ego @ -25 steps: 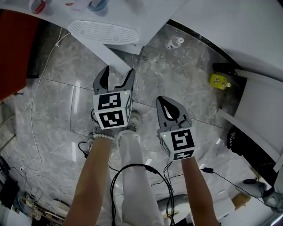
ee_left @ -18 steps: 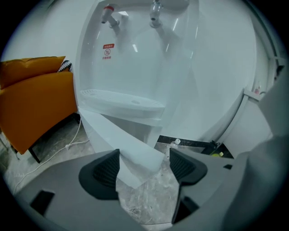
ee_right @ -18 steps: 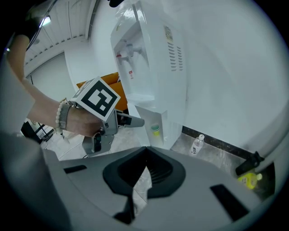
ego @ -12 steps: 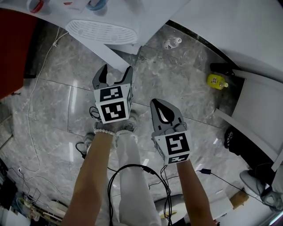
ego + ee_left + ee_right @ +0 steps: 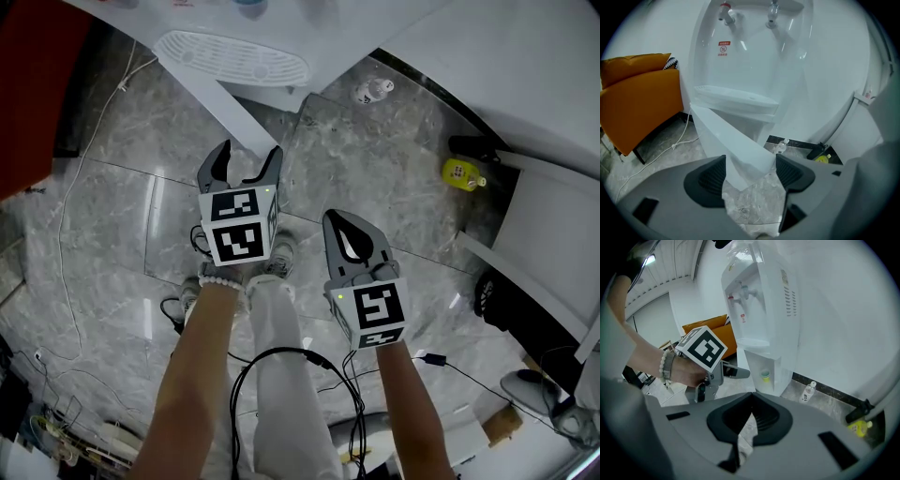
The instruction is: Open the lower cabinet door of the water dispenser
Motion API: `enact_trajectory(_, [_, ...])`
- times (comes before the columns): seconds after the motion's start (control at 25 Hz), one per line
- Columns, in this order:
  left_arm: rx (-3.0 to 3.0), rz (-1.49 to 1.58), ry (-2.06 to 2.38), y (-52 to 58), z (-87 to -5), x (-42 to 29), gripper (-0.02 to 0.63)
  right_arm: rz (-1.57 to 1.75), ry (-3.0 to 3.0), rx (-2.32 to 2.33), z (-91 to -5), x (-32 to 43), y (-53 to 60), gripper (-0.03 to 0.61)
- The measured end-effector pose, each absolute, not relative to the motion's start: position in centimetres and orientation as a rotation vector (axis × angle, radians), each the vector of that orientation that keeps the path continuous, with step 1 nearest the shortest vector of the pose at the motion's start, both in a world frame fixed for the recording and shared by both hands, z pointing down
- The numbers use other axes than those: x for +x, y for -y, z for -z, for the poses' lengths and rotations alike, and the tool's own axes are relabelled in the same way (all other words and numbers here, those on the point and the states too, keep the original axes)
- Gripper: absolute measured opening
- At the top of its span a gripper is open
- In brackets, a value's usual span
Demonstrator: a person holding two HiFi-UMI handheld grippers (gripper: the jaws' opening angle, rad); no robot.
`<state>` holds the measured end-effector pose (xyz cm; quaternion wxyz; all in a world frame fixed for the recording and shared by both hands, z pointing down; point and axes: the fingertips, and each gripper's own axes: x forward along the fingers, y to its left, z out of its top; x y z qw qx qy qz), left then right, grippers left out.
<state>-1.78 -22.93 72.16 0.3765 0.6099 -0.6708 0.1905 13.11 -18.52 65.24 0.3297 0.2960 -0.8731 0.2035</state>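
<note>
The lower cabinet door (image 5: 242, 111) of the water dispenser (image 5: 750, 61) already stands swung wide out over the floor, so the job looks done. The left gripper (image 5: 248, 155) is near the door's edge with jaws apart and empty, and the right gripper (image 5: 345, 225) has its jaws pressed together on nothing. Only the right gripper view peeks inside the open cabinet, where a little cup (image 5: 765, 376) sits; the head view just sees the door from above.

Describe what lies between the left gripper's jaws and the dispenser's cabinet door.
Nothing stands there. The left gripper view shows the left gripper, jaws apart, facing the cabinet door, with only bare floor in the stretch between.
</note>
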Motion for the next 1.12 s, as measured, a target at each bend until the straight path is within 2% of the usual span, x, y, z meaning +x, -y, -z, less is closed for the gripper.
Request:
enact_trajectory(0.4, [1.551, -0.521, 1.717, 18.2, -71.8, -4.2, 0.323, -0.486, 2.243, 0.771, -65.1, 11.3, 16.7, 0.003])
enact_trajectory(0.68, [1.535, -0.541, 1.753, 14.2, -71.2, -6.9, 0.251, -0.459, 2.232, 0.766, -64.7, 9.6, 15.2, 0.003])
enact_trajectory(0.92, [1.489, -0.557, 1.843, 10.7, -70.6, -10.9, 0.119, -0.457, 2.225, 0.791, -64.2, 8.2, 13.7, 0.004])
enact_trajectory(1.12, [1.413, -0.518, 1.892, 8.7, -70.7, -15.1, 0.106, -0.444, 2.210, 0.781, -64.2, 7.2, 12.3, 0.003])
